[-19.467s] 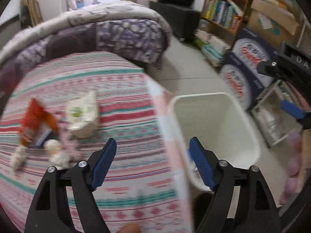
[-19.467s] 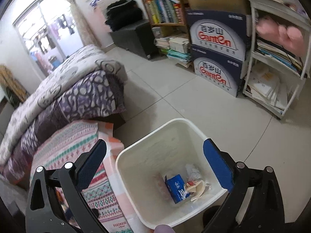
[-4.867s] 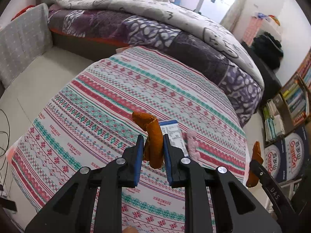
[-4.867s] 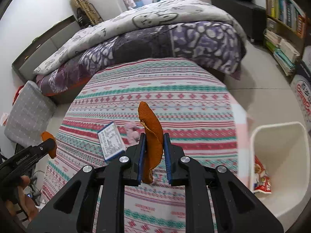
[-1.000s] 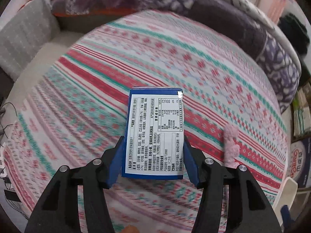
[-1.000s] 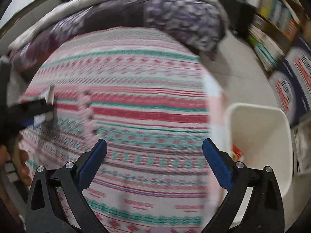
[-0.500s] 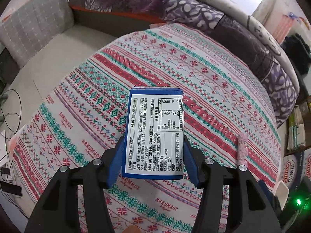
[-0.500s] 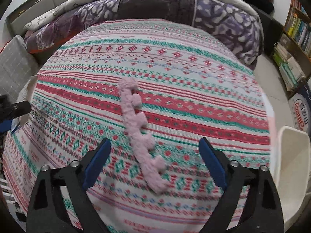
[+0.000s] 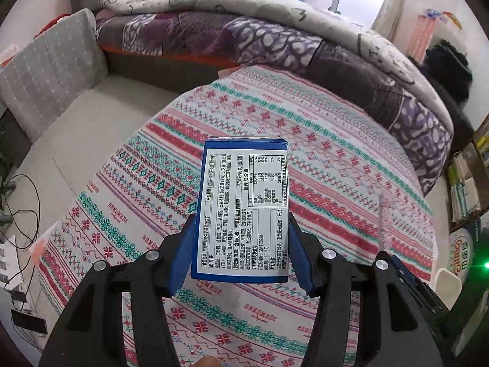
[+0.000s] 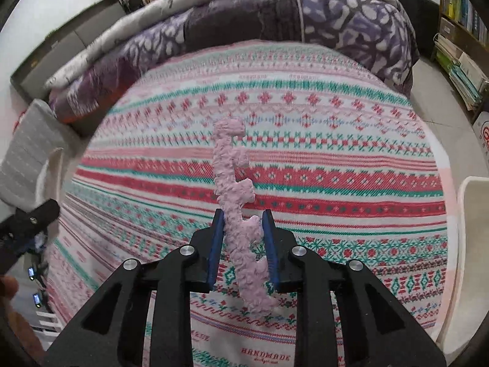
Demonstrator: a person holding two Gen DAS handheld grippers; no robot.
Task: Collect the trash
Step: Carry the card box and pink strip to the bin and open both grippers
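My left gripper (image 9: 241, 224) is shut on a blue box with a white printed label (image 9: 243, 214), held up above the striped bedspread (image 9: 321, 140). In the right wrist view, a long pink foam strip with side tabs (image 10: 230, 165) stands between the jaws of my right gripper (image 10: 243, 215). Those jaws are closing, and both blue pads touch the strip. The same pink strip (image 9: 382, 214) shows edge-on at the right of the left wrist view. The white trash bin (image 10: 472, 214) stands beside the bed on the right.
A purple and grey quilt (image 10: 275, 9) is piled at the far end of the bed. A grey cushion (image 9: 45, 70) lies to the left, with cables (image 9: 21, 202) on the floor there. Bookshelves (image 10: 458, 46) and printed cartons (image 9: 461, 253) stand on the right.
My right gripper went from wide open to closed around the pink strip, which now stands up off the bedspread. My left gripper rose with the blue box still in it.
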